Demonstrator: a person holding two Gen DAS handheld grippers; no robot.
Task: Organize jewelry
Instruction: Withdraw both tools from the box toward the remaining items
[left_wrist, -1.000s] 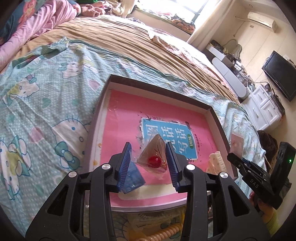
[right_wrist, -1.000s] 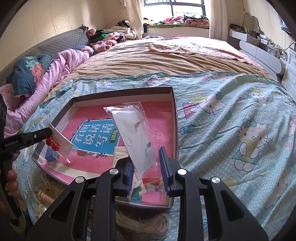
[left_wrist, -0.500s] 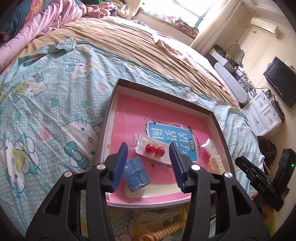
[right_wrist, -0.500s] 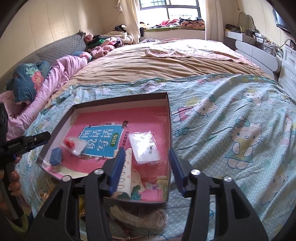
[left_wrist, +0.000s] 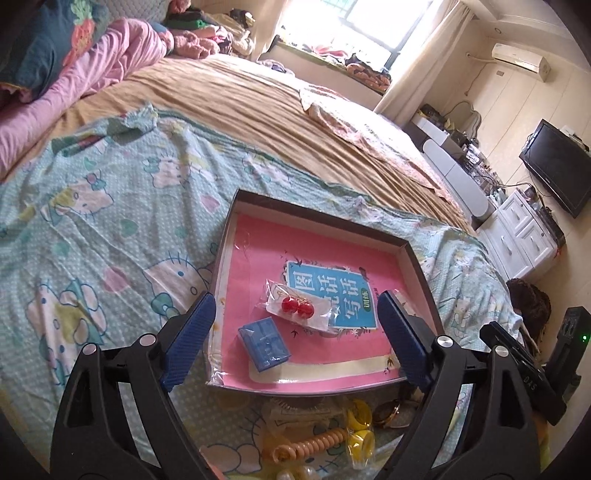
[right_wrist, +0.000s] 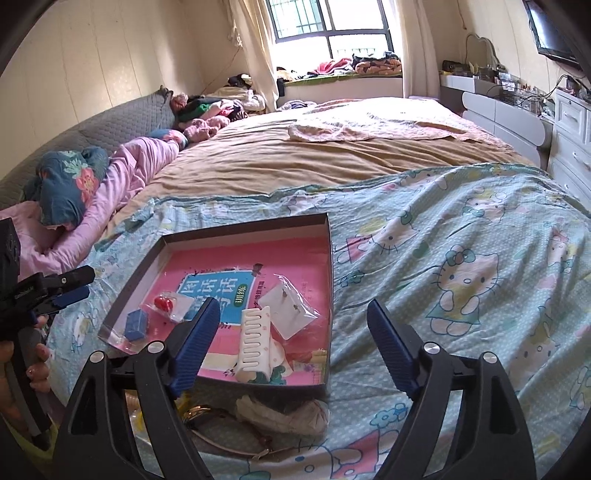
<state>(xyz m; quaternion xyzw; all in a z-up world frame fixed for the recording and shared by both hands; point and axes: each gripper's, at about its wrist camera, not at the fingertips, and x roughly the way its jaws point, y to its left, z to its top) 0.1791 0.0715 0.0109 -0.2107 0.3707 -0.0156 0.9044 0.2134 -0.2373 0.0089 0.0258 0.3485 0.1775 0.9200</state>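
Both bagged earring pairs now lie in the tray (left_wrist: 417, 258) — left tool (left_wrist: 295, 328) and right tool (right_wrist: 291, 345) opening, empty — while bracelets (left_wrist: 332, 439) wait on the bed.

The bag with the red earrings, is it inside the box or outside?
Inside. The bag with red earrings lies flat on the pink floor of the box, beside a small blue case.

Both tongs tilt downward, empty: the left tongs (left_wrist: 295, 332) and right tongs (right_wrist: 291, 339) are opening, jaws wide apart.
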